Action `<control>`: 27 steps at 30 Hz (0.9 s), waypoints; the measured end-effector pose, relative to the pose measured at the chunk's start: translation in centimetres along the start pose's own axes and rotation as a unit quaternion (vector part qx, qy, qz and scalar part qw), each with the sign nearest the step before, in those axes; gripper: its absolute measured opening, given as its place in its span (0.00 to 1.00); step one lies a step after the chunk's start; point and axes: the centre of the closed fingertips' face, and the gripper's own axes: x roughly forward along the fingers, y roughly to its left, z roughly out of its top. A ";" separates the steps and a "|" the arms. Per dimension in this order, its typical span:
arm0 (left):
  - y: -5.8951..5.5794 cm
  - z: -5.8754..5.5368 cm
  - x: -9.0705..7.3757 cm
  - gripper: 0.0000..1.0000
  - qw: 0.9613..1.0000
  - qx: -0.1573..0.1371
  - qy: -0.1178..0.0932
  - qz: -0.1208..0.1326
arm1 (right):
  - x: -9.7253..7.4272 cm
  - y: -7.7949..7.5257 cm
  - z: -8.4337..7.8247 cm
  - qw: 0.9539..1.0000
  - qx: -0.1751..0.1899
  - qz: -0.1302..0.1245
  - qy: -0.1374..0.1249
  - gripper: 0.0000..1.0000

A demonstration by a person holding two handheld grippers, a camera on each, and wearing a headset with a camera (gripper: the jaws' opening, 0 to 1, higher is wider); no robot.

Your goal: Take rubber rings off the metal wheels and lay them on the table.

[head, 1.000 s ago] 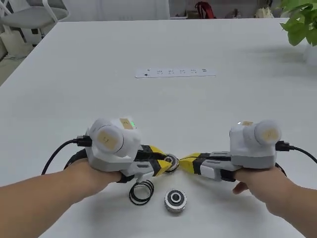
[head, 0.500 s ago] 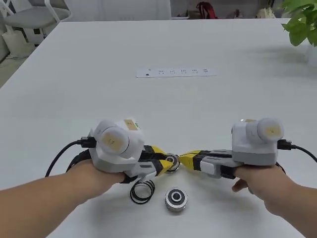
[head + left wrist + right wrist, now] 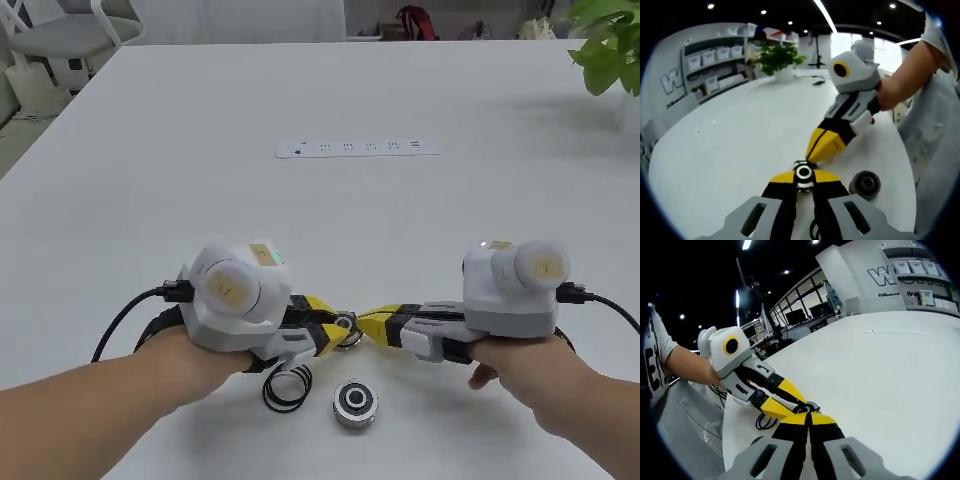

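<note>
My left gripper (image 3: 336,331) is shut on a small metal wheel (image 3: 347,326) and holds it just above the white table (image 3: 330,220). In the left gripper view the wheel (image 3: 804,172) sits between the yellow tips. My right gripper (image 3: 365,323) comes in from the right with its jaws together, its tips touching the wheel's rim (image 3: 809,406). Whether it pinches a ring is too small to tell. A few black rubber rings (image 3: 287,386) lie overlapping on the table below the left gripper. A second wheel (image 3: 355,400) stands beside them, also seen as a dark disc (image 3: 865,184).
A white power strip (image 3: 356,148) lies mid-table, far beyond the grippers. A green plant (image 3: 610,40) stands at the far right corner and a chair (image 3: 60,30) beyond the far left edge. Black cables trail from both grippers toward the near edge.
My right gripper has edged left, so its tips now meet the wheel held by the left gripper. The rings and the second wheel on the table have stayed put.
</note>
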 end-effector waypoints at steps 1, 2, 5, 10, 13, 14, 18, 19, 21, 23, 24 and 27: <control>0.0 0.0 0.0 0.11 1.000 0.000 0.000 0.000 | 0.0 0.0 0.0 1.000 0.001 0.001 0.000 0.00; 0.0 0.0 0.0 0.11 1.000 0.000 0.000 0.000 | 0.0 0.0 0.0 1.000 0.000 0.002 -0.001 0.00; 0.0 0.0 0.0 0.11 1.000 0.000 -0.001 0.001 | 0.0 0.2 0.0 1.000 -0.007 0.005 0.000 0.00; 0.0 0.0 0.0 0.11 1.000 0.000 0.000 0.000 | 0.1 0.7 0.2 1.000 -0.008 0.015 -0.004 0.00; 0.0 0.0 0.0 0.11 1.000 0.000 -0.001 0.001 | 0.5 2.2 0.7 0.999 -0.013 0.043 -0.012 0.00; 0.0 0.0 0.0 0.11 1.000 -0.001 -0.001 0.002 | 0.5 2.0 1.0 0.999 -0.026 0.035 -0.018 0.00; 0.0 0.0 0.0 0.11 1.000 -0.003 -0.002 0.003 | 0.2 1.0 0.6 1.000 -0.012 0.025 -0.013 0.00; 0.1 0.0 0.1 0.11 1.000 -0.004 -0.002 0.003 | 0.1 0.7 0.4 1.000 -0.011 0.018 -0.010 0.00; 0.1 0.0 0.1 0.12 1.000 -0.003 -0.004 0.004 | -0.1 0.4 0.2 1.000 -0.009 0.014 -0.006 0.00; 0.1 0.1 0.1 0.12 1.000 0.007 -0.005 0.003 | -0.1 0.3 0.0 1.000 -0.007 0.012 -0.003 0.00; 0.1 0.0 0.1 0.12 1.000 0.004 -0.007 0.003 | -0.2 0.2 0.0 1.000 -0.008 0.012 -0.003 0.00; 0.0 0.1 0.0 0.13 1.000 -0.004 -0.009 0.001 | -0.2 0.2 0.0 1.000 -0.005 0.012 -0.003 0.00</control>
